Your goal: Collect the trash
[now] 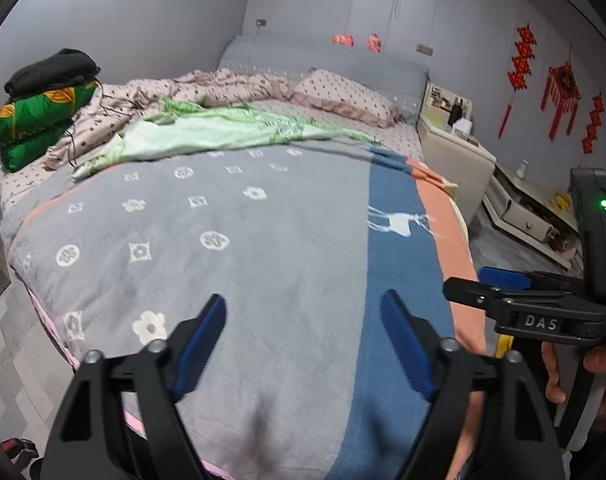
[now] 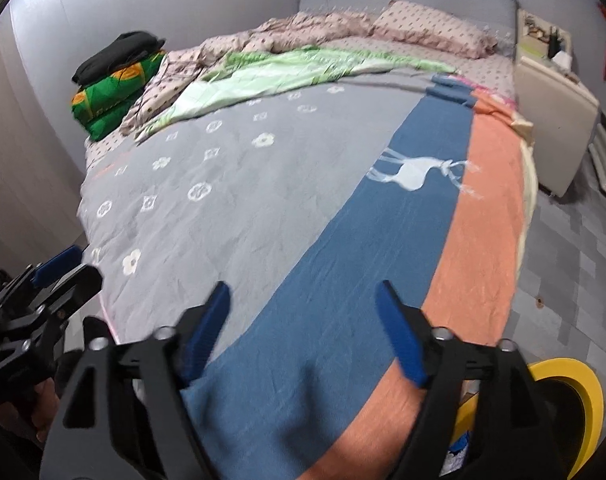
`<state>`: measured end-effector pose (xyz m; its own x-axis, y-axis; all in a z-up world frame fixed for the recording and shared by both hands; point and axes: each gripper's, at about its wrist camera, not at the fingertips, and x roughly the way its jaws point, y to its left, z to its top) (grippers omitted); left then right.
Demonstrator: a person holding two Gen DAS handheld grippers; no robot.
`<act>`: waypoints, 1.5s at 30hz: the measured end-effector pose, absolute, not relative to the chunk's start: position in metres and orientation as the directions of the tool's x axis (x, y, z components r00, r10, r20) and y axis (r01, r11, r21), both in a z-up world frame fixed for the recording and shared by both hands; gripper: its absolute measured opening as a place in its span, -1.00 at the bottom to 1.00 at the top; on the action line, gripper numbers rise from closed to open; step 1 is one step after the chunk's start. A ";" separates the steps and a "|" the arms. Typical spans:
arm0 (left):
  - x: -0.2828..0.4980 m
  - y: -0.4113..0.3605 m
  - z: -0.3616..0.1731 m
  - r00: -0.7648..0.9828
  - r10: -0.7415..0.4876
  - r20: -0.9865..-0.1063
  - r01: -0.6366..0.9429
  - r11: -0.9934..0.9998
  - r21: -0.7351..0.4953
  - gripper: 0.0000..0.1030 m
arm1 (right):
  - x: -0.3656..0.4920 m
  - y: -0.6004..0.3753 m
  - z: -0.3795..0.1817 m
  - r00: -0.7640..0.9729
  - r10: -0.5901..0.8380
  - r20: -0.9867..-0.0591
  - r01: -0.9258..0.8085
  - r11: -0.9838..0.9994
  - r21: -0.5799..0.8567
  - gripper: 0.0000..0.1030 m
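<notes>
My left gripper hangs open over the foot of a bed, with only the grey flowered bedspread showing between its blue pads. Beside it, my right gripper is also open and holds nothing, above the blue deer stripe and orange stripe. Each gripper shows at the edge of the other's view: the right gripper with a hand under it, and the left gripper. A yellow-rimmed bin stands on the floor at the bed's near right corner. I see no loose trash on the bedspread. A small brown speck lies on the floor.
Crumpled dotted bedding and a green sheet lie at the head of the bed. A green folded quilt with black clothes on it sits at the far left corner. A cream nightstand and a low cabinet line the right wall. Grey tiled floor runs along the right.
</notes>
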<state>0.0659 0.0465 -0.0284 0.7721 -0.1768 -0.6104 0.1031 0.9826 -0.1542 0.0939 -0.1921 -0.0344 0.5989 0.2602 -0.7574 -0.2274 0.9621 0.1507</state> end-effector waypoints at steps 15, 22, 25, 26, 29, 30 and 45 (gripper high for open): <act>0.042 0.048 -0.006 0.860 -0.115 -0.497 0.065 0.991 -0.116 0.83 | 0.071 -0.201 -0.003 0.770 0.155 -0.619 -0.113 0.988 0.107 0.84; 0.024 0.049 0.008 0.900 -0.094 -0.425 0.043 0.991 -0.128 0.84 | 0.053 -0.211 0.010 0.842 0.087 -0.532 -0.047 0.995 0.089 0.84; 0.015 0.052 0.013 0.912 -0.102 -0.397 0.047 0.988 -0.145 0.84 | 0.044 -0.214 0.014 0.859 0.087 -0.504 -0.046 0.995 0.094 0.84; 0.011 0.054 0.015 0.918 -0.099 -0.384 0.044 0.988 -0.150 0.84 | 0.041 -0.215 0.015 0.861 0.091 -0.501 -0.045 0.994 0.102 0.84; 0.003 0.057 0.022 0.932 -0.097 -0.349 0.042 0.986 -0.162 0.84 | 0.033 -0.218 0.018 0.873 0.085 -0.481 -0.038 0.993 0.107 0.84; 0.001 0.057 0.024 0.936 -0.095 -0.340 0.042 0.986 -0.160 0.84 | 0.030 -0.218 0.019 0.878 0.080 -0.472 -0.035 0.994 0.102 0.84; -0.024 0.058 0.043 0.965 -0.085 -0.248 0.049 0.988 -0.149 0.84 | 0.003 -0.213 0.031 0.932 0.012 -0.361 0.008 0.999 0.052 0.84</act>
<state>-0.0242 0.0579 0.0429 0.9651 -0.0853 -0.2477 0.0491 0.9876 -0.1490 0.0031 -0.2129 0.0308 0.9324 0.0116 -0.3612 0.0075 0.9986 0.0515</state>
